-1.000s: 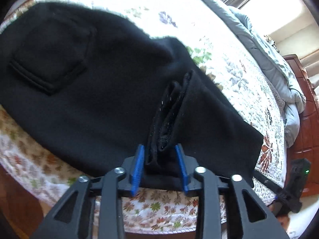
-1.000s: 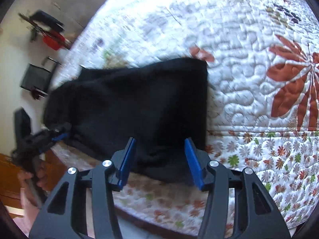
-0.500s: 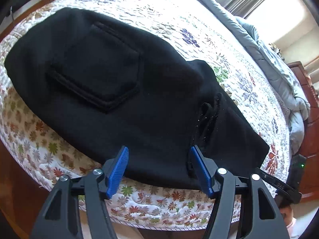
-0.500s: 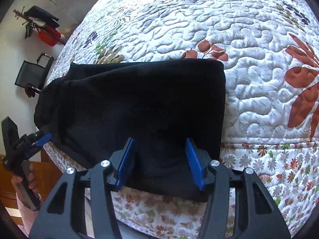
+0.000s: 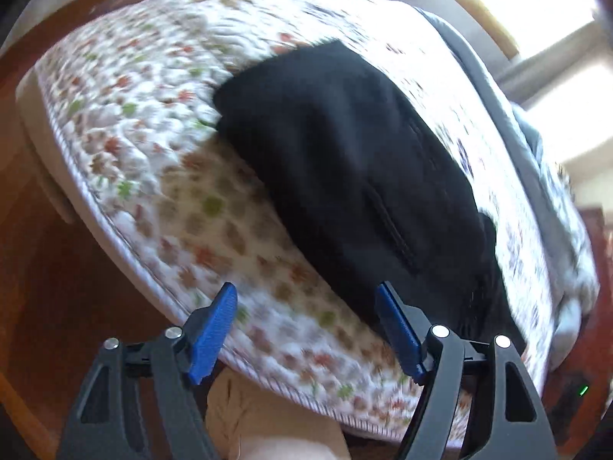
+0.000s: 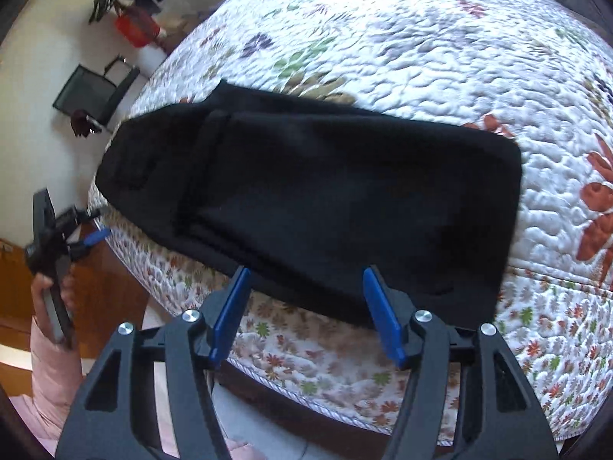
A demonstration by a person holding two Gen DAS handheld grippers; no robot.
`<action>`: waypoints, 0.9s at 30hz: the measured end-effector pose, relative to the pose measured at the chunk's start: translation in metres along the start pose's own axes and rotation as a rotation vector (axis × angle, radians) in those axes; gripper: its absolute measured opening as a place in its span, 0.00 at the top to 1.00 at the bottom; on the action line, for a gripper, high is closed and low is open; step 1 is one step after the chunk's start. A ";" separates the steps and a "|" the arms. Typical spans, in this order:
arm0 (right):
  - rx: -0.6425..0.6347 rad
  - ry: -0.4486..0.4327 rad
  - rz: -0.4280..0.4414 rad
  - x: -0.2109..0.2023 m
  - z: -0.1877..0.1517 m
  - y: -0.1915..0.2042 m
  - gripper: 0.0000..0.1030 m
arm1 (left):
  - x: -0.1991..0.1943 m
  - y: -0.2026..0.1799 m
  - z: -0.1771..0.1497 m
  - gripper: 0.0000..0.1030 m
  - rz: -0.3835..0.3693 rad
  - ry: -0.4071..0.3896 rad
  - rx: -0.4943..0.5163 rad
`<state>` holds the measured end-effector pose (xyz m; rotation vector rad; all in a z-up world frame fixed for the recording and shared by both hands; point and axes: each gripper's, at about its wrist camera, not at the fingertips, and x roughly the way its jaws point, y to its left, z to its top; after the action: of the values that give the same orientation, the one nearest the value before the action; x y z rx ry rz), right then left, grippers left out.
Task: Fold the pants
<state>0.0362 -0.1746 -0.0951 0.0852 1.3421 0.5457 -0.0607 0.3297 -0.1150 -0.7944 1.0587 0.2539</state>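
Both tools (image 5: 306, 329) (image 6: 306, 310) are opening, empty; black pants (image 6: 306, 199) lie lengthwise along the quilt's (image 6: 440, 57) near edge.

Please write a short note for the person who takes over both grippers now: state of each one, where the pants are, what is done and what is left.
Left hand-held gripper: jaws opening, nothing between them; it hangs over the quilt's edge, beside the pants.
Right hand-held gripper: jaws opening, pads not pressing; it sits at the near edge of the pants, holding nothing.
Pants: black, lying flat along the near edge of the bed, apparently folded lengthwise, one pocket on top.
Done: the pants look doubled over and are released.
Left: probably one or more crosswise folds to make them compact. Regrasp an end first.
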 end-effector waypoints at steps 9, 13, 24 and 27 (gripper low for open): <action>0.015 0.029 -0.020 0.017 -0.001 -0.002 0.40 | 0.019 0.032 0.046 0.28 -0.118 -0.039 -0.166; 0.013 0.038 -0.031 0.024 0.000 -0.002 0.38 | 0.029 0.032 0.056 0.30 -0.139 -0.057 -0.204; 0.002 0.043 -0.036 0.028 0.001 -0.003 0.35 | 0.056 0.022 0.063 0.49 -0.241 -0.024 -0.295; 0.006 0.039 -0.026 0.027 0.001 -0.004 0.35 | 0.040 0.017 0.057 0.64 -0.200 -0.082 -0.298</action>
<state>0.0417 -0.1667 -0.1210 0.0619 1.3808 0.5237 -0.0117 0.3737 -0.1428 -1.1419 0.8670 0.2746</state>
